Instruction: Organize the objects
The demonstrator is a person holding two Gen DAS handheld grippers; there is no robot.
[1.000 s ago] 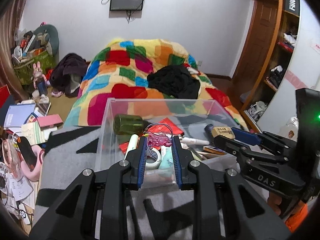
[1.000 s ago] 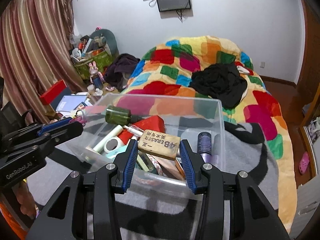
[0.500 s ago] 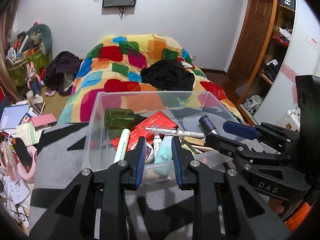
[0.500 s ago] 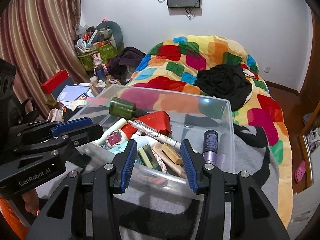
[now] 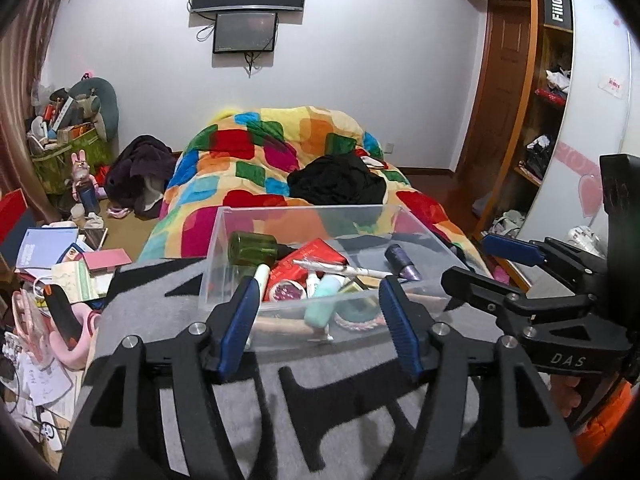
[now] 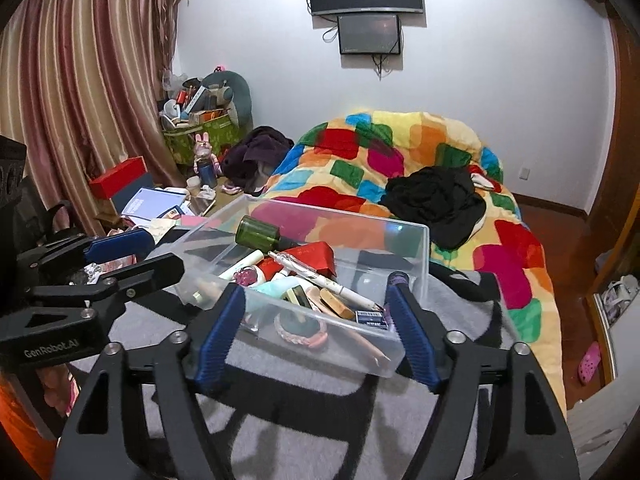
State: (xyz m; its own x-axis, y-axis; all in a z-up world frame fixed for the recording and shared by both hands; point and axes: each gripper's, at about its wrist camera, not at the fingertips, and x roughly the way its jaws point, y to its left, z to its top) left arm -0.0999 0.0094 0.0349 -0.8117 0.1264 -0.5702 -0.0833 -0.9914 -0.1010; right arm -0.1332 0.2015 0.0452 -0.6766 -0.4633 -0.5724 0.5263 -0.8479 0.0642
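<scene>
A: Right, both sets of fingers spreading just now, nothing between either pair. Left gripper (image 5: 320,316) low in front of the clear plastic storage box (image 5: 224,248), blue pads either side of its near wall but apart from it. Right gripper (image 6: 316,332) likewise short of the near corner of the same box (image 6: 420,256), empty.

B: And the box itself?

A: Sitting on a grey and black patterned blanket (image 6: 280,384) at the foot of the bed, ahead of a patchwork quilt of bright coloured squares (image 5: 256,168). Full of small things: a dark green glass bottle (image 5: 253,249) lying on its side at the back left, a flat red packet (image 5: 310,262) beside it, a long white pen (image 6: 320,278) laid diagonally over the heap, a purple capped tube (image 5: 402,262) alone toward the right wall.

B: Anything near the front?

A: A pale wooden block (image 6: 338,306) and a small dark blue printed box (image 6: 373,318), touching, close to the near wall. Black garment (image 6: 436,200) heaped on the quilt, well behind.
</scene>
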